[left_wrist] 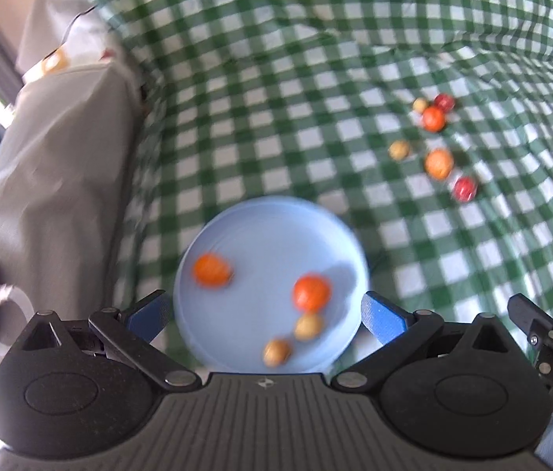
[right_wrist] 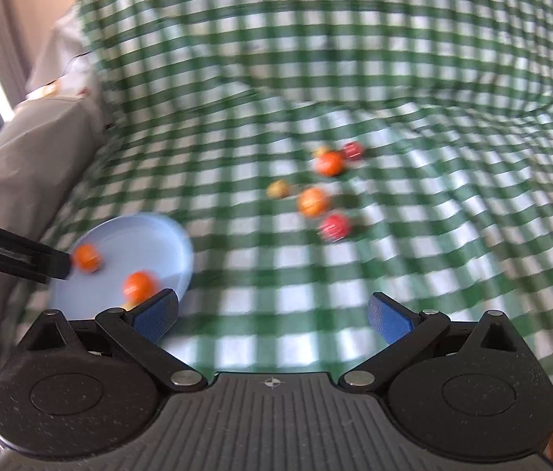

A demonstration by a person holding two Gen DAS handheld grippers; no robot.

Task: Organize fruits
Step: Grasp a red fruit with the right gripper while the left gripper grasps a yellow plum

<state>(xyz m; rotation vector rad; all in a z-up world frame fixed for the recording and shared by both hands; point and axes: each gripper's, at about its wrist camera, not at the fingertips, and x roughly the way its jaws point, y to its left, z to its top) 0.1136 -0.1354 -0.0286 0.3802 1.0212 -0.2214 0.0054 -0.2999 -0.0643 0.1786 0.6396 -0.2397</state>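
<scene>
A grey cushion [left_wrist: 53, 165] is seen to the far left of the left gripper [left_wrist: 266, 316], beside a green-and-white checked cloth [left_wrist: 276, 78] that is spread over the whole surface ahead. The left gripper is held wide open with nothing between its blue pads [left_wrist: 149, 316], and a pale blue plate [left_wrist: 276, 231] is framed directly ahead of it, between the two fingers. On the plate, from left to right, an orange fruit [left_wrist: 212, 270], two small tan fruits [left_wrist: 276, 352] nearer the gripper, and a second orange fruit [left_wrist: 311, 293] are seen. Further ahead and to the right, well apart from the plate, loose fruit is scattered on the cloth: a tan one [left_wrist: 399, 150], an orange pair [left_wrist: 438, 163], and two red ones [left_wrist: 464, 188]. From the right gripper [right_wrist: 272, 316], the same plate [right_wrist: 151, 227] is seen low to the left, just beside the left pad [right_wrist: 157, 314], partly crossed by a black finger of the other tool [right_wrist: 13, 253]. The right gripper is likewise held wide open and empty, with only checked cloth between its fingers. The loose fruit [right_wrist: 313, 201] lies ahead of it, slightly right of centre. Both views are blurred.
</scene>
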